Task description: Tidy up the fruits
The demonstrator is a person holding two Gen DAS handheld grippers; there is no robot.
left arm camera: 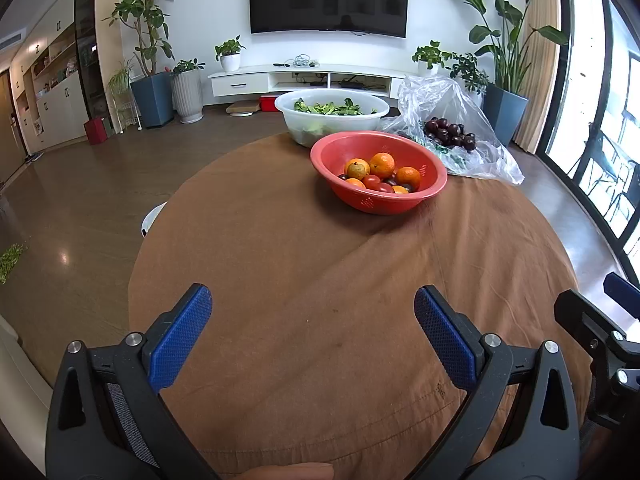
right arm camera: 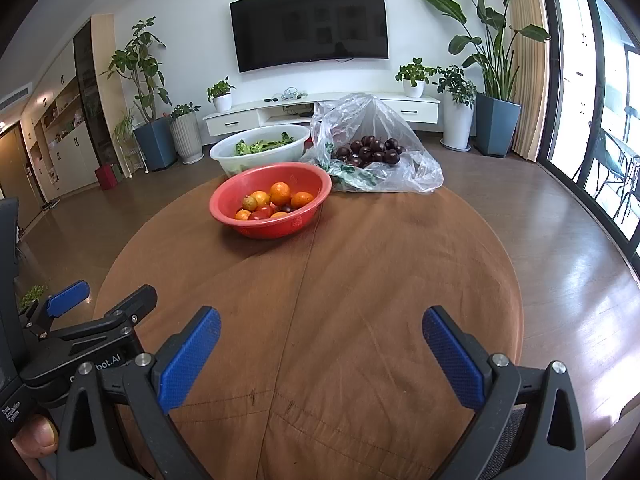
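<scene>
On the desk (left arm camera: 320,280), the red bowl (left arm camera: 378,172) at 1 o'clock holds oranges (left arm camera: 382,164) and tomatoes (left arm camera: 376,183); behind it a white bowl (left arm camera: 332,114) holds greens, and a clear bag (left arm camera: 452,132) at 2 o'clock holds dark plums (left arm camera: 450,132). Both the left gripper (left arm camera: 312,332) and right gripper (right arm camera: 320,352) hover wide open, empty. The left gripper's body reads partly "bot.AI" and "Data Acquisition System".

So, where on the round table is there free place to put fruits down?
The wide brown cloth between both open grippers, left gripper and right gripper, and the red colander is bare. The far edge is crowded: the colander, the white basin of greens and the plastic bag of dark plums sit close together.
</scene>
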